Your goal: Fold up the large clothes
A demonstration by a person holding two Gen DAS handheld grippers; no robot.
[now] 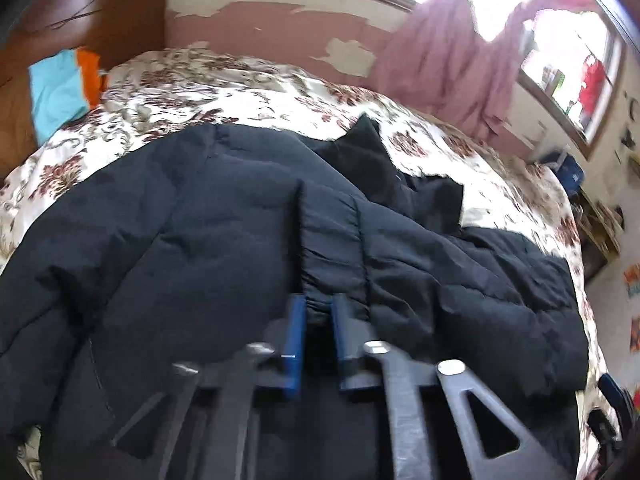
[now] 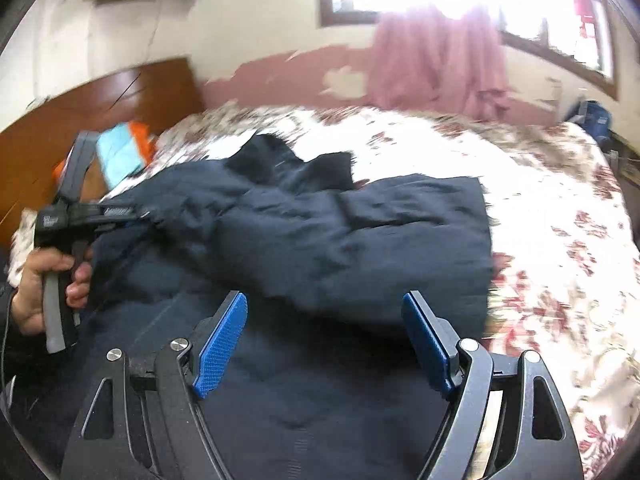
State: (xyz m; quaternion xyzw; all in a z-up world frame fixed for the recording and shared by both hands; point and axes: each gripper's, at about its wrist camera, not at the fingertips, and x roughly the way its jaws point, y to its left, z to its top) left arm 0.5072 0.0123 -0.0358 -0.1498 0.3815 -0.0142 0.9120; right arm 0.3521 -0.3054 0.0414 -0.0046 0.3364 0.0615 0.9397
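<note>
Right gripper (image 2: pixel 324 344): jaws wide, nothing between pads, poised over dark padded jacket (image 2: pixel 320 232) spread on floral bedspread (image 2: pixel 560 208). Left gripper (image 1: pixel 318 320): jaws narrow, pinching jacket fold.

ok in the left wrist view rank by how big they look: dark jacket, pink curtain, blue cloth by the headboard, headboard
1. jacket, fills most of the frame, though nearest the camera
2. curtain
3. headboard, partly cut off at the edge, so close to the curtain
4. blue cloth
</note>
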